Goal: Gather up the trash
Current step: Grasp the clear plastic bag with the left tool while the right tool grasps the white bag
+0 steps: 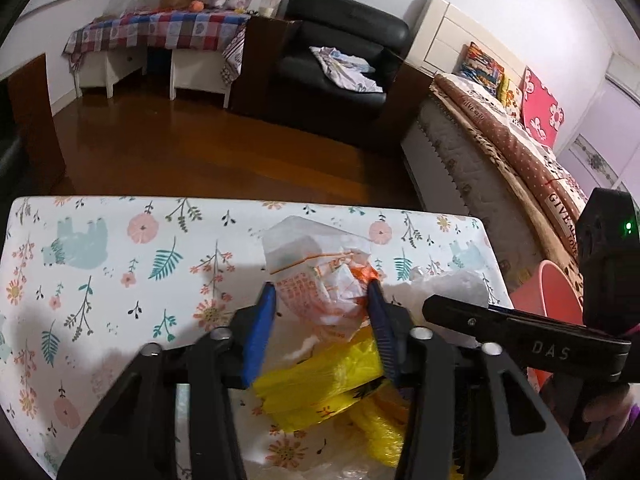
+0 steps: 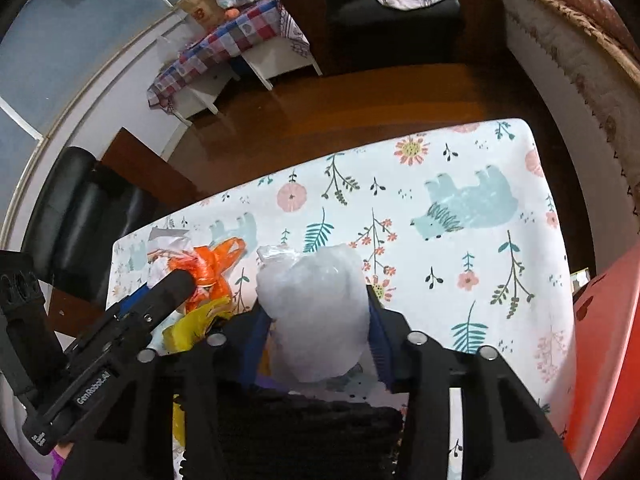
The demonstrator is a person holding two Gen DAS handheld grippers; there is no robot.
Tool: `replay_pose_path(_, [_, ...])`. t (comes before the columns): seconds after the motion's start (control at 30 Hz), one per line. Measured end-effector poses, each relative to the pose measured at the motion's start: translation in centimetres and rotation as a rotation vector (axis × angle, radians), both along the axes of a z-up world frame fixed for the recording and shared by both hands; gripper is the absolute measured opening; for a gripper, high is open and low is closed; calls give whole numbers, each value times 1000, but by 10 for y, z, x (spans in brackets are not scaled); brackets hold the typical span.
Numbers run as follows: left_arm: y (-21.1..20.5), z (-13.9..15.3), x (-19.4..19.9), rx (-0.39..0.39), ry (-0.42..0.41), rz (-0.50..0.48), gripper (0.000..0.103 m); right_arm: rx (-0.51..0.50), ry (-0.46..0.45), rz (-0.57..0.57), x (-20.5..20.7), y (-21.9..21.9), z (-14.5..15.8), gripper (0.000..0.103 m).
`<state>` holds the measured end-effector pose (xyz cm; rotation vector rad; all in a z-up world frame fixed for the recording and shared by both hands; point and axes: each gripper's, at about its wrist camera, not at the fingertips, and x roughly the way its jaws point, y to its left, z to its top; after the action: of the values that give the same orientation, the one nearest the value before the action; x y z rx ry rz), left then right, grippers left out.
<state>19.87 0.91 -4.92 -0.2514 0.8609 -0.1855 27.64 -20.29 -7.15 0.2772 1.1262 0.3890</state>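
my left gripper (image 1: 322, 300) jaws half open around the orange-print wrapper (image 1: 324, 292), yellow bag (image 1: 320, 384) at 6 o'clock, right gripper (image 2: 316, 312) squeezing the clear bag (image 2: 316, 304), red bin (image 2: 608, 340) at 3 o'clock

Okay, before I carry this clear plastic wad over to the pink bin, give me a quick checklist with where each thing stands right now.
1. Right gripper pads pressing the crumpled clear plastic wad: ok.
2. Wad lifted off the floral tablecloth: cannot tell.
3. Pink plastic bin beside the table's right edge, reachable: ok.
4. Bin's opening unobstructed: cannot tell, only its rim shows.
5. Left gripper around the orange-printed white wrapper: ok; firm grip: cannot tell.
6. Yellow plastic bag collected: not ok, lies on the table.
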Motion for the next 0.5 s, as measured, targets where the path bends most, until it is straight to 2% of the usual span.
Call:
replay_pose_path(0.17, [-10,10,-11,26,-54,-10,41,28,-58,-7,-9,-8,12,38])
replay_pose_path(0.5, [-18,49,-46,51,-150,17,41,62,-184,-25,-41,-27,55,38])
